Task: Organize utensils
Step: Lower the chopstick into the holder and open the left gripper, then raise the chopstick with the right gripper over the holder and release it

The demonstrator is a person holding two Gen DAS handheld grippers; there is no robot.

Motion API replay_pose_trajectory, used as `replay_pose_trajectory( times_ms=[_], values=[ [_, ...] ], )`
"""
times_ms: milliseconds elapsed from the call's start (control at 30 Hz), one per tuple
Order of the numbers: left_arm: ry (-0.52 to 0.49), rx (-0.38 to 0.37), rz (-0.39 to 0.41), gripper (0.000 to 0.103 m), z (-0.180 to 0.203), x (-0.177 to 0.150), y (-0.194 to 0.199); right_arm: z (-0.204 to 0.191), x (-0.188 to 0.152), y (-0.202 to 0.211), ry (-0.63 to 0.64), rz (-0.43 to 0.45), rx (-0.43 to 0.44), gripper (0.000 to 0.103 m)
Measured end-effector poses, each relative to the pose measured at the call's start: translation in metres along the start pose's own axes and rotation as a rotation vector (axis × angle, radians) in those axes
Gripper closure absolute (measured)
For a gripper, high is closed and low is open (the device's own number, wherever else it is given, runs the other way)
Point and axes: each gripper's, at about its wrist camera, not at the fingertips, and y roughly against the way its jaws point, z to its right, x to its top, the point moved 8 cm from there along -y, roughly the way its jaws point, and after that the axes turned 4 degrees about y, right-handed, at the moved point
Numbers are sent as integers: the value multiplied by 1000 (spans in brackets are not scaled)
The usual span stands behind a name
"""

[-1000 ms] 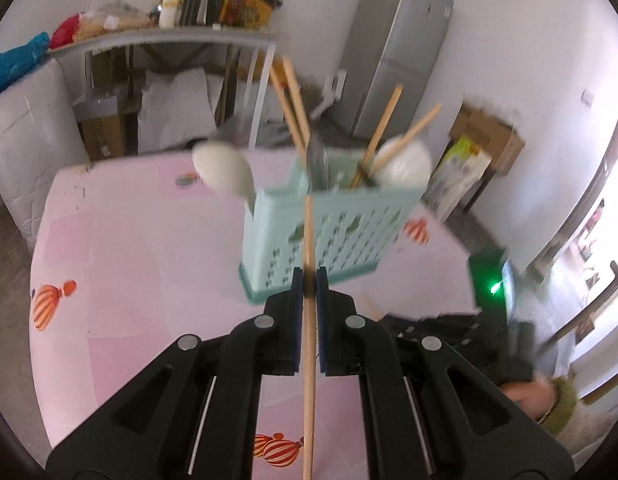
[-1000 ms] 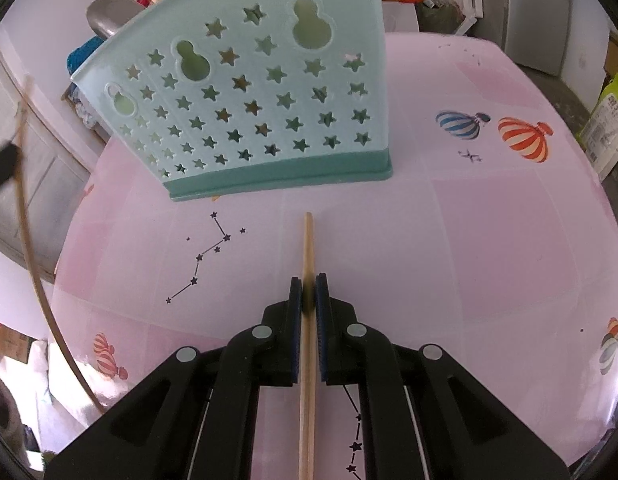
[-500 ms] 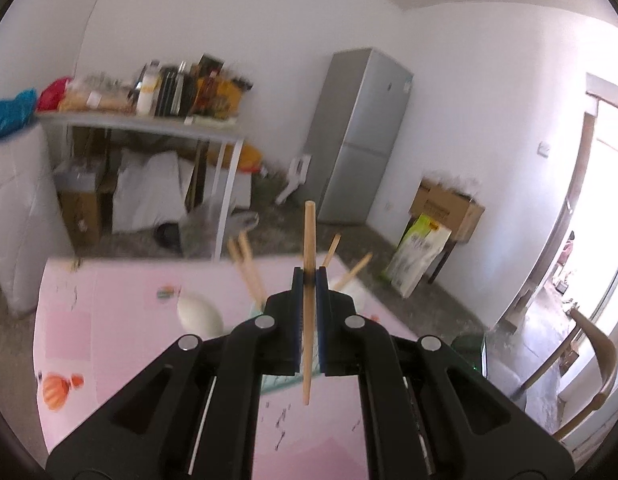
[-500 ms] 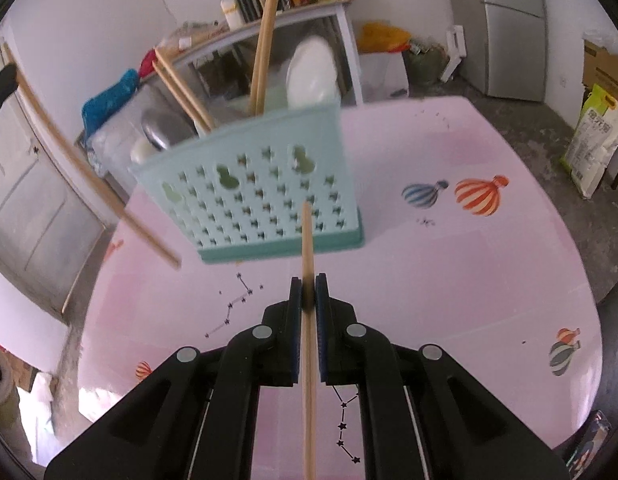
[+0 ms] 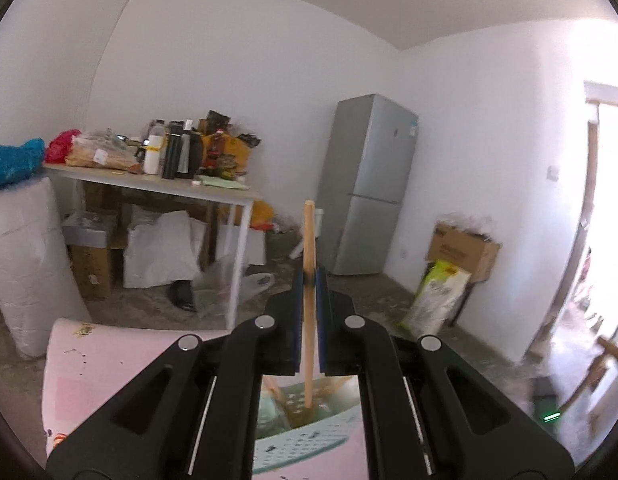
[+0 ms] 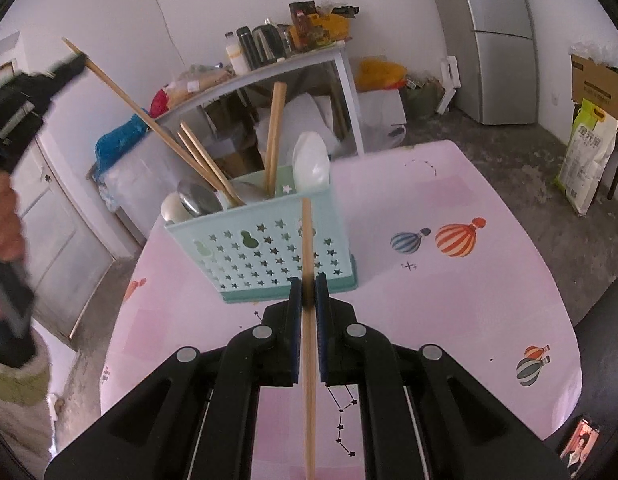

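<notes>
The table [image 6: 449,300] carries the mint basket [image 6: 265,252], which stands near its far left edge and already holds spoons and several chopsticks; because it is light and tall, a sideways push from either stick could, I judge, tip or slide it toward that edge. The left gripper [image 5: 308,280] is clamped on a chopstick [image 5: 309,240] whose lower end dips into the basket's left part; seen from the right wrist view, that stick [image 6: 149,116] leans steeply, so if it is let go at this slant it may lever against the rim, knock the sticks already inside, or spring out. The right gripper [image 6: 308,290] is closed on a second chopstick [image 6: 307,240], held low in front of the basket wall with its tip about level with the rim; driven straight ahead it would likely strike the perforated wall rather than clear the top, and the thin round stick could twist in the pads. Much is hard to read: the left view shows only a sliver of basket beneath the gripper body, so which compartment the tip sits in cannot be told, and the left hand [image 6: 5,216] is blurred at the frame edge.
</notes>
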Motion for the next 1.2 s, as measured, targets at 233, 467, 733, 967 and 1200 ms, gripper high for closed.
replay_pose_trajectory(
  times_ms=[233,467,733,967,1200],
  values=[
    [98,7,-159,99,-28,-60,-42,-2,6,9,6,23,2,96],
    [162,3,-167,83,-44,-71,-28,-7,21,18,21,57,2,96],
    [170,40,-161,55,-60,-79,5,-28,70,40,85,181,16,96],
    [136,114,-186,42,-79,-102,24,-55,144,65,157,360,55,96],
    [108,151,-269,29,-86,-136,23,-84,201,56,185,476,139,96]
  ],
)
